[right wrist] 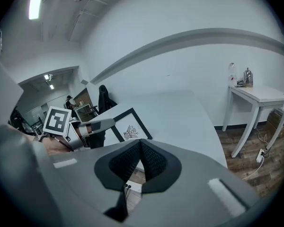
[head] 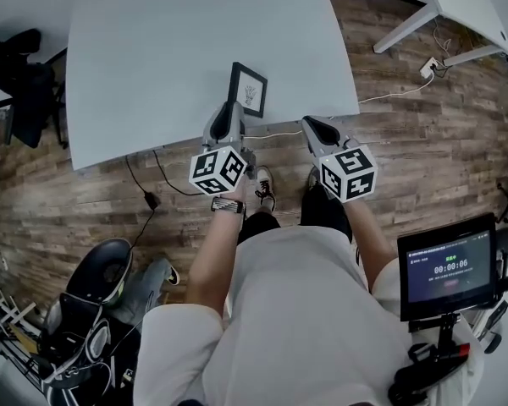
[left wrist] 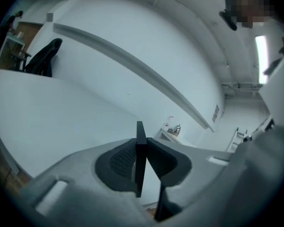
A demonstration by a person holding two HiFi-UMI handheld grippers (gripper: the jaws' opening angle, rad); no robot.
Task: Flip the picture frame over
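The black picture frame (head: 249,89) stands lifted on its edge near the white table's front edge (head: 195,138), and its white picture with a small drawing shows. My left gripper (head: 234,110) is shut on its lower edge. In the left gripper view the frame (left wrist: 140,145) runs edge-on, upright, between the two pads of that gripper (left wrist: 141,151). My right gripper (head: 313,127) hangs just right of the frame, apart from it. Its jaws (right wrist: 140,144) are shut on nothing. The right gripper view shows the frame (right wrist: 129,126) tilted up, with the left gripper (right wrist: 92,129) at its left side.
A second white table (head: 457,7) stands at the far right, with a power strip (head: 429,66) and cables on the wood floor. At the left is a black chair (head: 17,83). Bags (head: 93,311) lie lower left. A tablet (head: 449,269) sits lower right.
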